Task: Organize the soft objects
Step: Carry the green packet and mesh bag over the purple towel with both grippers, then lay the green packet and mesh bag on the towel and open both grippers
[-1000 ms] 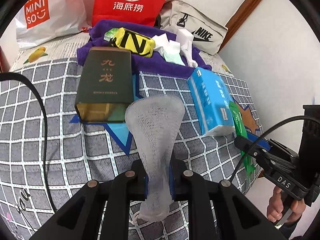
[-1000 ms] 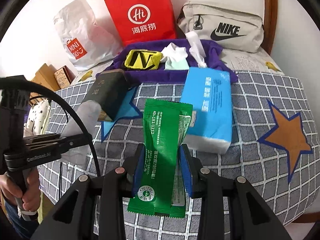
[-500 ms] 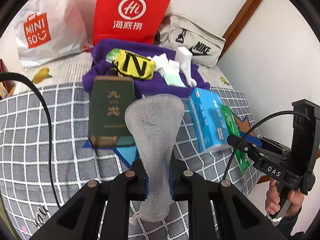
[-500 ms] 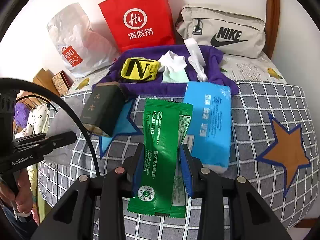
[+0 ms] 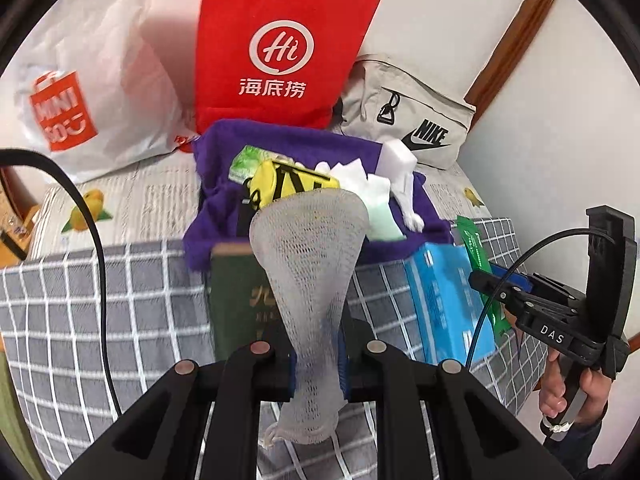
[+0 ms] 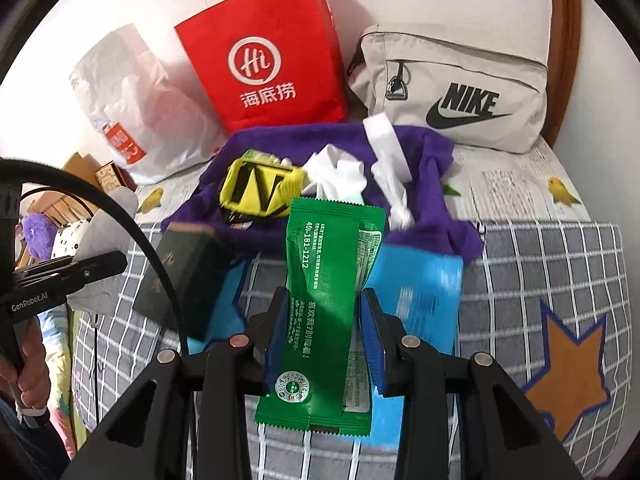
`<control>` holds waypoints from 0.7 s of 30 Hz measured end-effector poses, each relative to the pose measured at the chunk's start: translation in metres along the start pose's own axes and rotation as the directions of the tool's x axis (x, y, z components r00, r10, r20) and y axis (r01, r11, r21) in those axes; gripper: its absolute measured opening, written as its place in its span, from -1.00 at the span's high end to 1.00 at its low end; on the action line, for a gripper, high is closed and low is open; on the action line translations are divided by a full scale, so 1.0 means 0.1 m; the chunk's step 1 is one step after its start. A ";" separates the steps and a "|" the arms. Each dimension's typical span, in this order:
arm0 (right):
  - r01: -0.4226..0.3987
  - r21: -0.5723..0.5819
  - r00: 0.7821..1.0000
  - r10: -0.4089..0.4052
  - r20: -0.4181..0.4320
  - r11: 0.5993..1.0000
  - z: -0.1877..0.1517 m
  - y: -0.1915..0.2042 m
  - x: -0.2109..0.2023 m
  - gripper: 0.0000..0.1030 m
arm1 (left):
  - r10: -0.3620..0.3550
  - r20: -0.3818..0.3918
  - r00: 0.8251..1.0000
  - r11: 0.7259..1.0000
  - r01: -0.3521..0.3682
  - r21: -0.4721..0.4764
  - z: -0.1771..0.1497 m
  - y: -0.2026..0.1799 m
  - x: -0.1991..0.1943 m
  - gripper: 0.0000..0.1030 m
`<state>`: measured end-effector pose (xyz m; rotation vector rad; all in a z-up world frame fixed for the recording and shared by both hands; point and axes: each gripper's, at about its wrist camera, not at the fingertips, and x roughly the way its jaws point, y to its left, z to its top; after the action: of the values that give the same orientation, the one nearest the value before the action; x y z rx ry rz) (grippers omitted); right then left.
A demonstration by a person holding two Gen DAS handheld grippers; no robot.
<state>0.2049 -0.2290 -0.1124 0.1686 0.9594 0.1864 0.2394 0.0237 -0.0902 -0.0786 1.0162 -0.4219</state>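
Tongs [image 5: 318, 364] around mesh sleeve [image 5: 310, 264]

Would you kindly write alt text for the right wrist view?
The right tongs grip a green packet above a checked bedspread. Beyond lie a blue tissue pack, a purple cloth and a red bag.

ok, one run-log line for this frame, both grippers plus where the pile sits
left gripper: shut on white mesh sleeve | right gripper: shut on green packet | pile: on purple cloth | phase: carrying, neither item placed
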 end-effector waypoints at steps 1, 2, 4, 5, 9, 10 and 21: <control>-0.001 0.001 1.000 0.001 -0.002 1.000 0.06 -0.01 0.04 0.31 | -0.001 -0.004 1.000 1.000 0.001 0.004 0.06 0.00 0.05 0.72; -0.003 0.002 1.000 0.003 -0.002 1.000 0.12 -0.03 0.09 0.31 | 0.000 -0.005 1.000 1.000 0.000 0.009 0.12 -0.01 0.10 0.72; -0.002 0.005 1.000 0.002 -0.004 1.000 0.24 -0.05 0.16 0.31 | 0.003 -0.012 1.000 1.000 -0.003 0.015 0.23 -0.02 0.21 0.72; -0.005 0.004 1.000 0.005 -0.004 1.000 0.29 -0.06 0.20 0.31 | 0.005 -0.017 1.000 1.000 -0.005 0.016 0.28 -0.02 0.26 0.72; -0.034 0.025 0.999 0.034 -0.005 0.999 0.57 -0.11 0.41 0.26 | -0.005 -0.051 0.999 1.000 0.005 0.009 0.47 0.00 0.52 0.72; -0.037 0.028 0.999 0.037 -0.007 0.999 0.61 -0.12 0.46 0.26 | -0.008 -0.059 0.998 1.000 0.009 0.007 0.52 0.01 0.59 0.72; -0.012 -0.015 0.997 0.010 -0.082 1.000 1.05 -0.08 1.15 0.26 | 0.007 -0.130 0.991 1.000 -0.008 -0.006 0.92 0.09 1.17 0.72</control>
<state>0.3565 -0.2160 -0.1468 0.1530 1.0388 0.2121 0.3726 -0.0243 -0.1384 -0.0540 1.1460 -0.4212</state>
